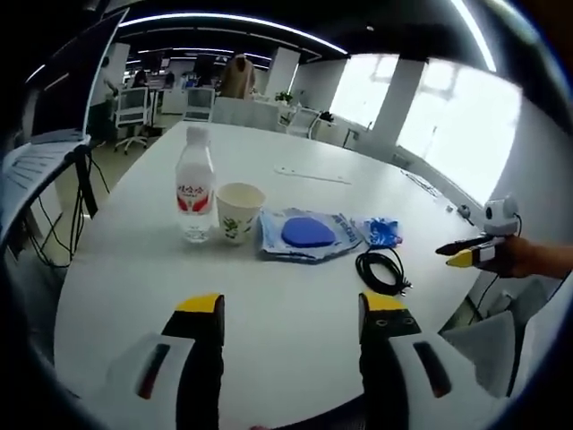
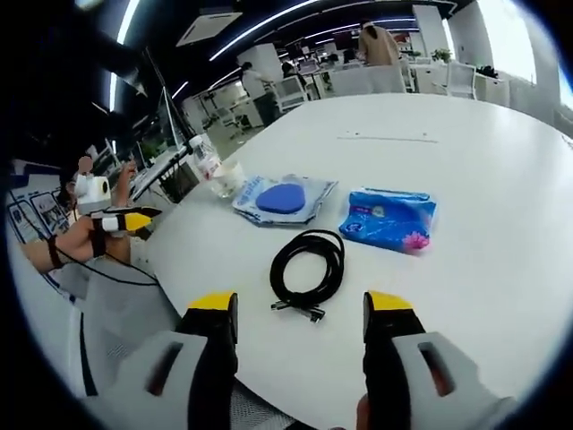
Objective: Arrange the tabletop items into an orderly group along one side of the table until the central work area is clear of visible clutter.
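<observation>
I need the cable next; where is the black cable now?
The coiled black cable lies on the white table just ahead of the right gripper, between the blue pouch and the table edge.

We see left gripper (image 1: 291,309) rising from bottom of left gripper view, yellow-tipped jaws spread wide, nothing between; right gripper (image 2: 300,309) likewise at bottom of right gripper view, jaws parted, nothing held; same right gripper at right edge of left gripper view, hand (image 1: 528,258) behind it; left forearm (image 2: 54,246) at left edge of right gripper view.
</observation>
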`<action>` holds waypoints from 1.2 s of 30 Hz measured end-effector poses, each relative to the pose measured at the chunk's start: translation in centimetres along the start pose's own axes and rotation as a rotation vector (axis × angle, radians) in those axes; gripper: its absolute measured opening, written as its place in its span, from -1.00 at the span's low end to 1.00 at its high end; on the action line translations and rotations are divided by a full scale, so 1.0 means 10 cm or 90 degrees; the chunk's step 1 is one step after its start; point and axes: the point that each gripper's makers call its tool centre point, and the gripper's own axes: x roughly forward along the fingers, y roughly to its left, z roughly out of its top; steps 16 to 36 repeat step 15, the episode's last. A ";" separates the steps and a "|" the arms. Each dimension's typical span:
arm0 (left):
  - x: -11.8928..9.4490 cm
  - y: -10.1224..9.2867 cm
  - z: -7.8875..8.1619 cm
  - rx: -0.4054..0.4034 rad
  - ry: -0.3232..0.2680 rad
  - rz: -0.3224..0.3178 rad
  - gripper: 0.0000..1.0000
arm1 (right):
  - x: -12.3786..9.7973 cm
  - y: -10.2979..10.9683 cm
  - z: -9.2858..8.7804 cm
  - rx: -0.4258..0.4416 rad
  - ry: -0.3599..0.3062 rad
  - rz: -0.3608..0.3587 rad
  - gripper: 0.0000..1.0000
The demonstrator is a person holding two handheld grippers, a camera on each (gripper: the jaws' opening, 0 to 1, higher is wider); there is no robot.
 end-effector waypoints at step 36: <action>0.00 -0.02 0.05 0.005 -0.007 -0.005 0.24 | 0.01 0.09 0.00 -0.009 0.002 0.008 0.17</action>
